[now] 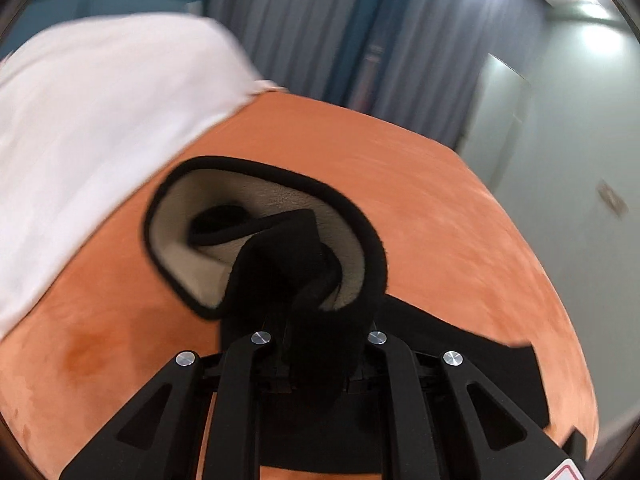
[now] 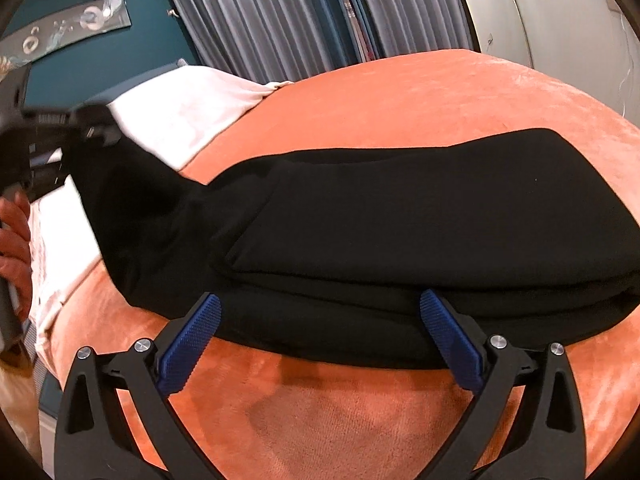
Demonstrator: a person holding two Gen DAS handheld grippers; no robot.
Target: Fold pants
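The orange blanket point(image 2: 400, 92) fills most of both views, a plush surface with a white sheet point(image 2: 188, 112) at its upper left edge. On it, across the middle of the right wrist view, lie the black pants point(image 2: 420, 220), already doubled into a thick stack of layers at the right, with one end drawn up toward the upper left of the frame.

The pants look soft and limp, with a pale fleece lining point(image 1: 280, 196) showing inside the open cuff or waist in the left wrist view. They seem thick enough to hold a fold, and the fleece should grip the blanket, not slide. A lifted end will sag, so a hold at a hem or a corner of the stack looks best, pinching all layers together.

The left gripper point(image 1: 316, 320) is clamped on the raised black end, the fabric bunched between its fingers and hiding the tips. In the right wrist view it appears blurred at the left edge, beside a bare hand point(image 2: 14, 236).

The right gripper point(image 2: 320, 312) stands wide apart, its blue pads point(image 2: 188, 340) just at the near edge of the stack, holding nothing.

Grey curtains point(image 2: 280, 20) and a teal wall point(image 2: 108, 52) stand behind, well apart. Only the sheet lies near the lifted end.
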